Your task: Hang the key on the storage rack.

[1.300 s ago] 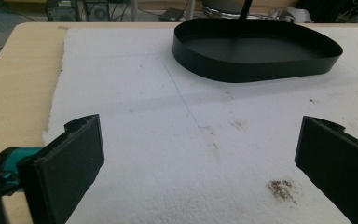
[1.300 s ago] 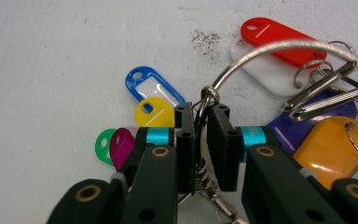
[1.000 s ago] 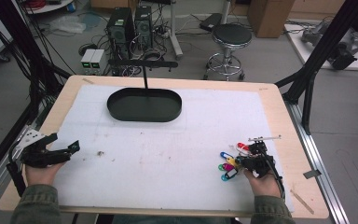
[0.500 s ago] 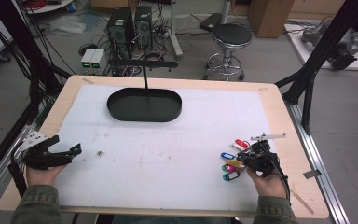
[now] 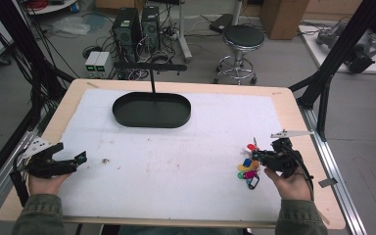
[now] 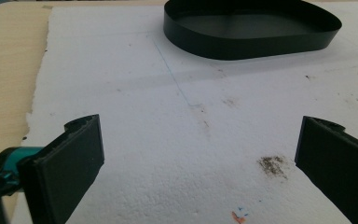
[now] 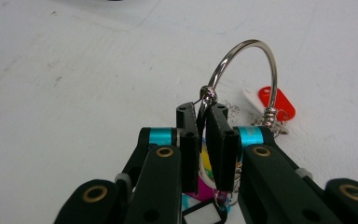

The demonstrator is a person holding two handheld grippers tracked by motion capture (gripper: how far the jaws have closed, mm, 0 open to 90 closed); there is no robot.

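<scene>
While my right gripper (image 7: 204, 122) grasps the key ring (image 7: 247, 70), tags (image 5: 247, 170) dangle right of the black tray (image 5: 152, 110). My left gripper (image 6: 196, 154) rests released, left of that tray.

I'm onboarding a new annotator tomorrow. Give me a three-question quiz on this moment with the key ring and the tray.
1. True or false: the right hand-held gripper is shut on the key ring.
2. Multiple choice: where is the black oval tray? A) under the left hand-held gripper B) on the far middle of the white sheet C) off the table
3. Short answer: what lies between the jaws of the left hand-held gripper?

Key:
1. True; its jaws pinch the wire ring, with the coloured tags hanging below.
2. B
3. Nothing but bare white sheet; the jaws stand wide apart.
</scene>
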